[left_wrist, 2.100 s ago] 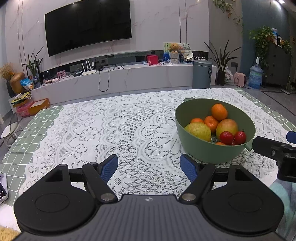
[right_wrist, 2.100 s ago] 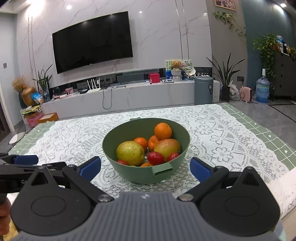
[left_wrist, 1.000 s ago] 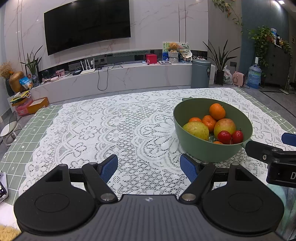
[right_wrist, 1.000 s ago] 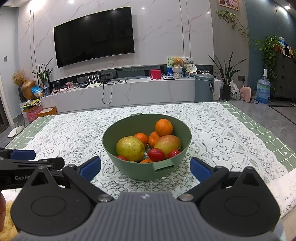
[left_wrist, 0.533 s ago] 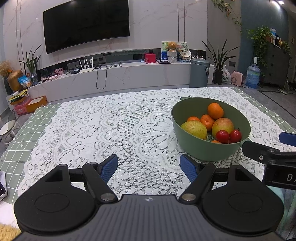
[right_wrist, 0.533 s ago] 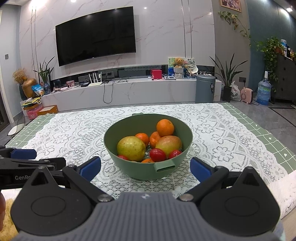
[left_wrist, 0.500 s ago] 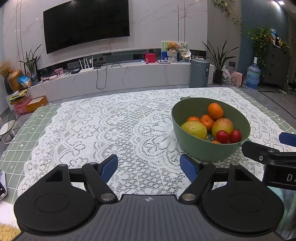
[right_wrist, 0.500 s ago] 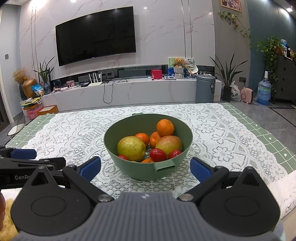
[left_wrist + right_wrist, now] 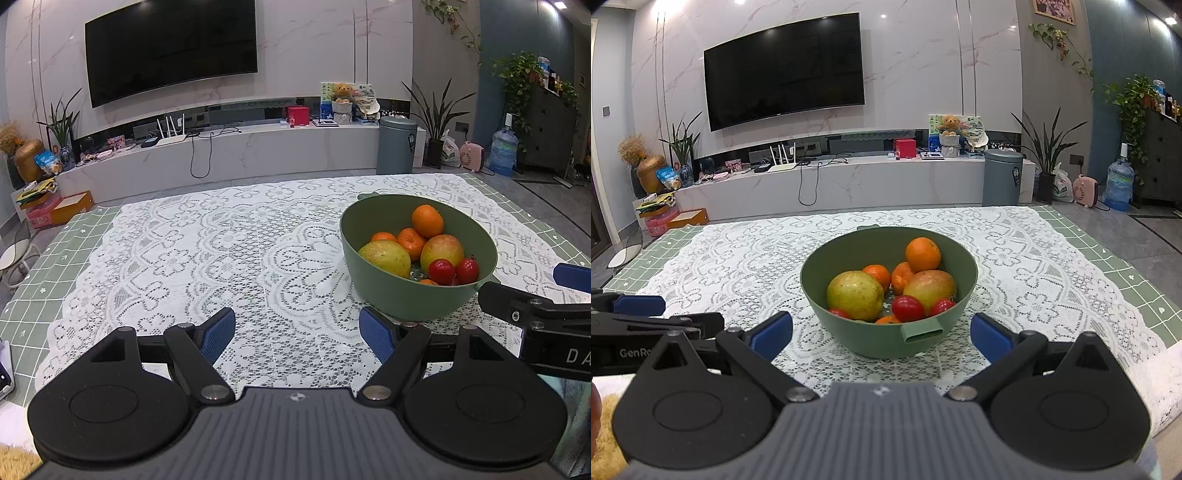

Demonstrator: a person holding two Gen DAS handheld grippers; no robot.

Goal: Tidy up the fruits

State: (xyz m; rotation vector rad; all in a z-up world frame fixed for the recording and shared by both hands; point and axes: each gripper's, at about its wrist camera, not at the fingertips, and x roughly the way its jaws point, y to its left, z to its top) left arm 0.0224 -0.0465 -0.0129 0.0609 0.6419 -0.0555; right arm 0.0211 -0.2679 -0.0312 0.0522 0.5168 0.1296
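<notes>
A green bowl (image 9: 857,332) stands on the lace-covered table, straight ahead in the right wrist view and to the right in the left wrist view (image 9: 391,299). It holds a yellow-green pear (image 9: 855,294), a mango (image 9: 932,286), an orange (image 9: 922,254), two tangerines (image 9: 900,277) and several small red tomatoes (image 9: 908,308). My right gripper (image 9: 881,336) is open and empty, just short of the bowl's near handle. My left gripper (image 9: 297,330) is open and empty over bare lace, left of the bowl.
The white lace cloth (image 9: 207,258) lies over a green checked tablecloth (image 9: 33,291). Each gripper shows at the edge of the other's view. Beyond the table are a TV wall unit, a grey bin (image 9: 1003,177) and plants.
Both grippers have drawn back slightly and risen a little, so the bowl sits a bit farther off. The jaws have stayed open. The fruit has not moved.
</notes>
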